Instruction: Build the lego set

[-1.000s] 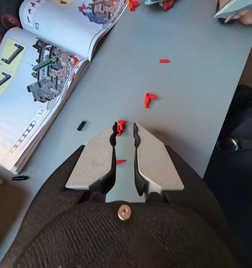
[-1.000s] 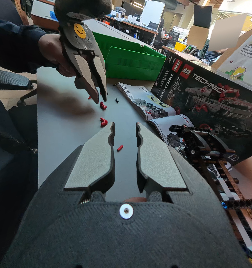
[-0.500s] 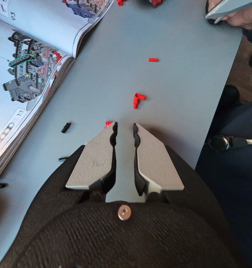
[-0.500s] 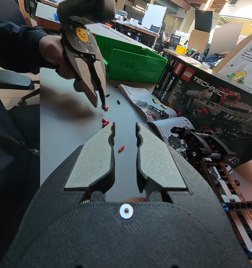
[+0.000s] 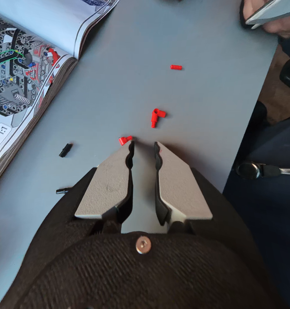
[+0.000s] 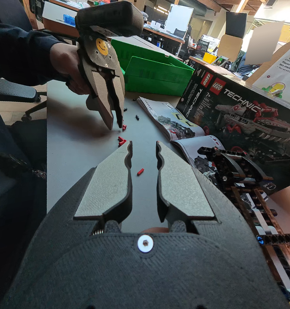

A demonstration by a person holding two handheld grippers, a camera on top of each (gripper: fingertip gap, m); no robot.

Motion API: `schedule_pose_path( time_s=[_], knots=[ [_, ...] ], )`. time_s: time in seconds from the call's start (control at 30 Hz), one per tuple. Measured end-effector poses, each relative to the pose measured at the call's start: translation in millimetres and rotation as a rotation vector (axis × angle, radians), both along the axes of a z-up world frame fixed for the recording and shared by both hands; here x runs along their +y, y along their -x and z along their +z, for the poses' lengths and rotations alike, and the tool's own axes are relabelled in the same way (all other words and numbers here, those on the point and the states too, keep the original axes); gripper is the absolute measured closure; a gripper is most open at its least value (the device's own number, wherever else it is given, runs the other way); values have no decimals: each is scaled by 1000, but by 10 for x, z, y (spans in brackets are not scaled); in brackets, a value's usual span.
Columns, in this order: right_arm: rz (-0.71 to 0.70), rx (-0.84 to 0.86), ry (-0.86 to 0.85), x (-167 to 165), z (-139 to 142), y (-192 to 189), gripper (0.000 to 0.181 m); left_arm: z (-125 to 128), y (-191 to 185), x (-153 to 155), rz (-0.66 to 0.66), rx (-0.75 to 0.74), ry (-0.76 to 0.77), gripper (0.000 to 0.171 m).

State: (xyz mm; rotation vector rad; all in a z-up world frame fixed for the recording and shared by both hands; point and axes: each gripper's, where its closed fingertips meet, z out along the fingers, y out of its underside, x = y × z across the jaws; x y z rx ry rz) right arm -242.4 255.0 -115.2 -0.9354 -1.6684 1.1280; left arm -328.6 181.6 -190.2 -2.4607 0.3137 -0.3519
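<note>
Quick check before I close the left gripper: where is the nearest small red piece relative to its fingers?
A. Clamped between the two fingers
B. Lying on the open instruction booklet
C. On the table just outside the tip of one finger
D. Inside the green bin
C. In the left wrist view the small red piece lies on the grey table just beyond one fingertip of the open left gripper, outside the empty gap.

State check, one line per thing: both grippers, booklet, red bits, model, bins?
left gripper: open, empty, tips just above the table
right gripper: open, empty
instruction booklet: lying open
small red piece: loose on the table, just outside the left fingertip
red elbow piece: loose
red pin: loose
black model: partly built
green bins: contents hidden
</note>
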Motion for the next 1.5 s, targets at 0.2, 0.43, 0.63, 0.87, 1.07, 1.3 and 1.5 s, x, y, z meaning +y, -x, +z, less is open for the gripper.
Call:
schedule_pose_path(
  time_s=[0.2,0.43,0.63,0.87,1.07,1.3,1.5],
  knots=[
    [1,-2,0,0,-2,1,157,130,79,-40,-8,4,-33,151],
    [8,-16,13,1,-15,9,156,125,283,43,-48,102,-23,152],
    [3,-13,25,17,-5,10,156,6,242,72,-109,121,20,152],
    [0,-16,30,23,-6,13,156,-41,201,89,-134,130,33,155],
    [1,-19,39,29,-4,14,156,-39,161,81,-132,116,21,156],
    [-1,-19,35,25,-6,15,156,-31,164,47,-112,107,21,148],
    [2,-21,32,17,-10,16,156,15,191,-11,-101,118,9,149]
  ],
)
